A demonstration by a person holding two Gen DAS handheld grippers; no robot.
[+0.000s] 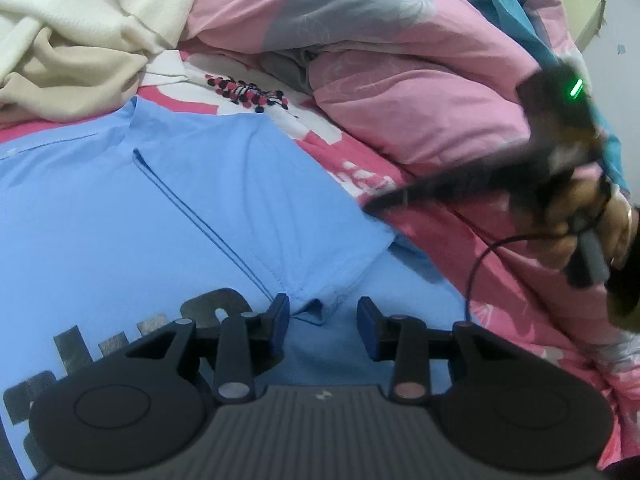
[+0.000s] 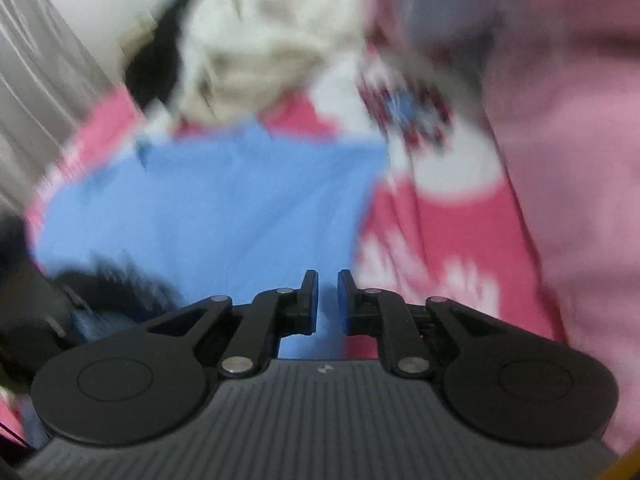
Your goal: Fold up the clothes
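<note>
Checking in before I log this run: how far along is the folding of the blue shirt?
Early. The blue shirt lies spread on the bed with a sleeve folded in. The left gripper is open at the sleeve hem; the right gripper, slightly open, holds nothing. Body folds remain, and the cream clothes are still heaped.
</note>
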